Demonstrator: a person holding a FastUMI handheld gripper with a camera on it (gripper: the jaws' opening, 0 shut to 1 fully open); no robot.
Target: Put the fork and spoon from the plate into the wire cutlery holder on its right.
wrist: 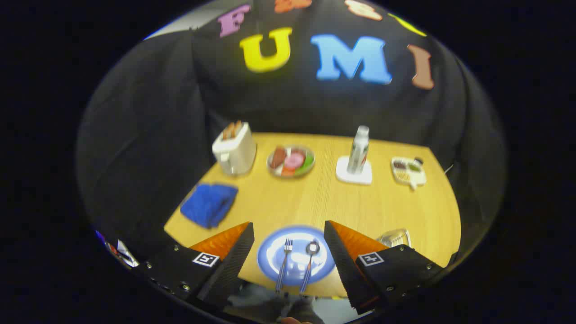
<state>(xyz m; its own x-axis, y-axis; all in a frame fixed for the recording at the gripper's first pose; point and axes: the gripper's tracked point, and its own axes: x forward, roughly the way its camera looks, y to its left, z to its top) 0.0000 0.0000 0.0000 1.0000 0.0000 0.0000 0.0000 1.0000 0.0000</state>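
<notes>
Fork (pixel 284 265) left of spoon (pixel 309 265) on plate (pixel 270 261)

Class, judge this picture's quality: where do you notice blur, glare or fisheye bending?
Gripper view: all slightly soft; table edges bow outward; glare whitens the plate's centre under fork and spoon; open gripper fingers frame them.

A light wooden table (pixel 324 202) carries a round blue plate (pixel 272 258) at its 6 o'clock edge, a wire cutlery holder (pixel 395 237) at 4, a folded blue cloth (pixel 209 204) at 8, a cream toaster (pixel 234 149) at 11, a round dish of food (pixel 291 160) at 12, a white square coaster (pixel 353 172) at 1 and a small divided white tray (pixel 408 171) at 2.
</notes>
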